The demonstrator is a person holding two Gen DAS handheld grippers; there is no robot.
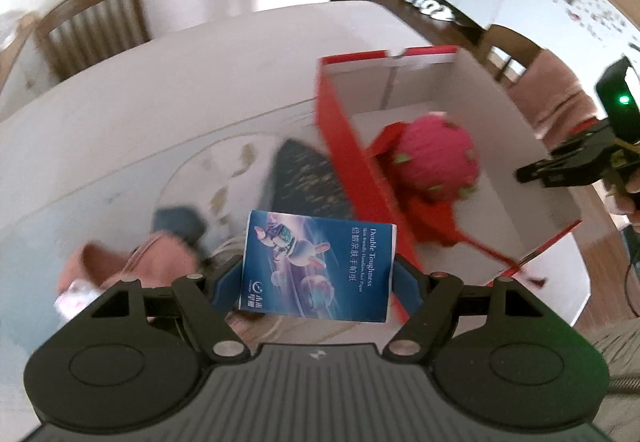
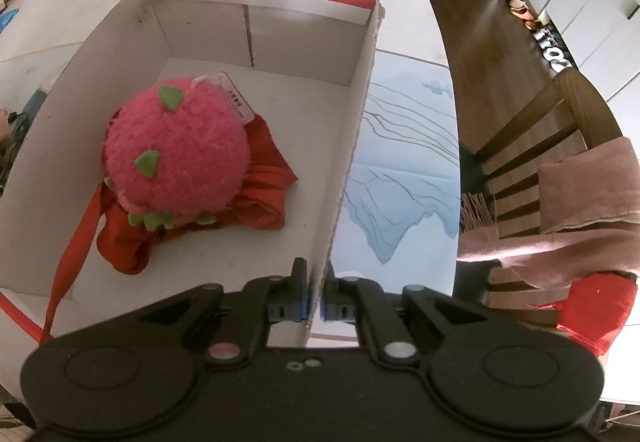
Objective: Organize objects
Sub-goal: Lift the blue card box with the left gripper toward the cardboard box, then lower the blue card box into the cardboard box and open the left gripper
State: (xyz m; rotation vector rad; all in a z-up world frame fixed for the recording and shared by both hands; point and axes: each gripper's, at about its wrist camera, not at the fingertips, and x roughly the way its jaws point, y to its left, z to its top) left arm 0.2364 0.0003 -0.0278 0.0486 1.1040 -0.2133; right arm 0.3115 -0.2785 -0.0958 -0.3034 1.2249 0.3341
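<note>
Left gripper: seen at the bottom of the left wrist view; a tissue pack was clasped between its blue pads, upright, blue with a cartoon rabbit print.
Right gripper: seen at the bottom of the right wrist view; its fingers were clamped on the near end of the right wall of the box, one on each side of the card.
Box: red outside, white inside, set open-topped on the table; in the left wrist view it was found in the right half of the frame.
Plush: pink and round with green leaves, placed inside the box, left of centre in the right wrist view, on a red cloth.
Strap: red, trailed from the cloth toward the lower left of the frame.
Mat: pale blue with line drawing, spread on the table right of the box.
Other things: dark and pink items lay blurred left of the pack in the left wrist view and could not be identified.
Chair: wooden, at the right edge, draped with a pink scarf.
</note>
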